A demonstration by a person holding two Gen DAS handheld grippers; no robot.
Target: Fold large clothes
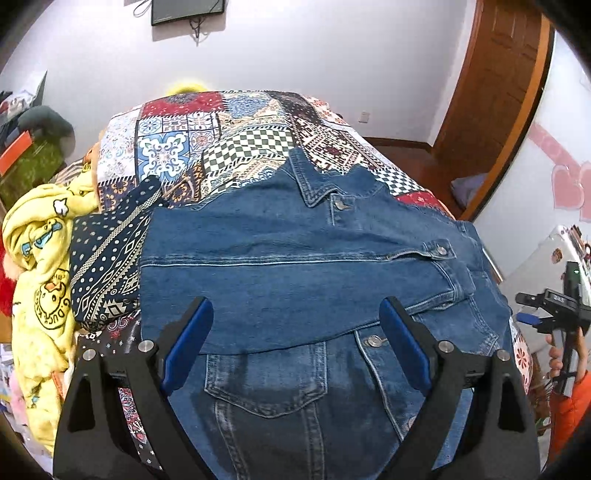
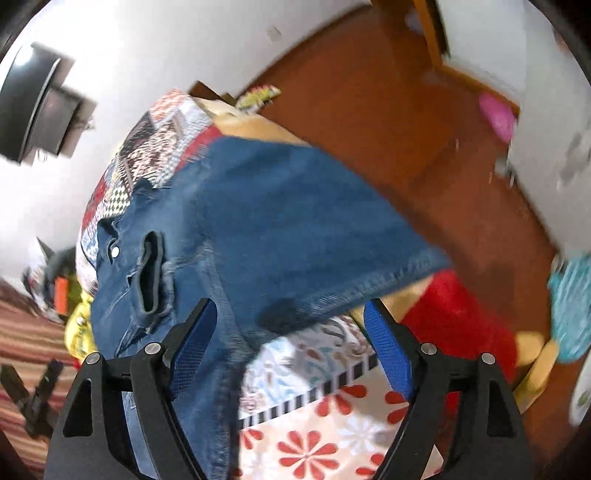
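One denim jacket (image 1: 295, 258) on the bed, lying on the patchwork bedspread (image 1: 207, 140), front side up, collar toward the far end of the bed and hem toward me; I see a sleeve folded across the chest in the left wrist view. I count four metal buttons showing on it there. My left gripper (image 1: 295, 343) hangs above the jacket's lower half with its two blue pads spread wide, nothing between them but air, the denim lying below. My right gripper (image 2: 288, 350) is at the right edge of the bed, its two pads also standing apart; the jacket's edge runs between them in the right wrist view, close to the left pad, but the pads are not pinching it. That view is blurred, so I cannot tell whether the cloth touches the left pad. One corner of denim overhangs the bed's right edge. One yellow duck-print blanket (image 1: 44, 280) is heaped at the bed's left edge. One red plush thing (image 2: 458, 321) sits just past the right edge, low, above the brown floor (image 2: 388, 122). One dark screen (image 1: 186, 9) on the far wall.
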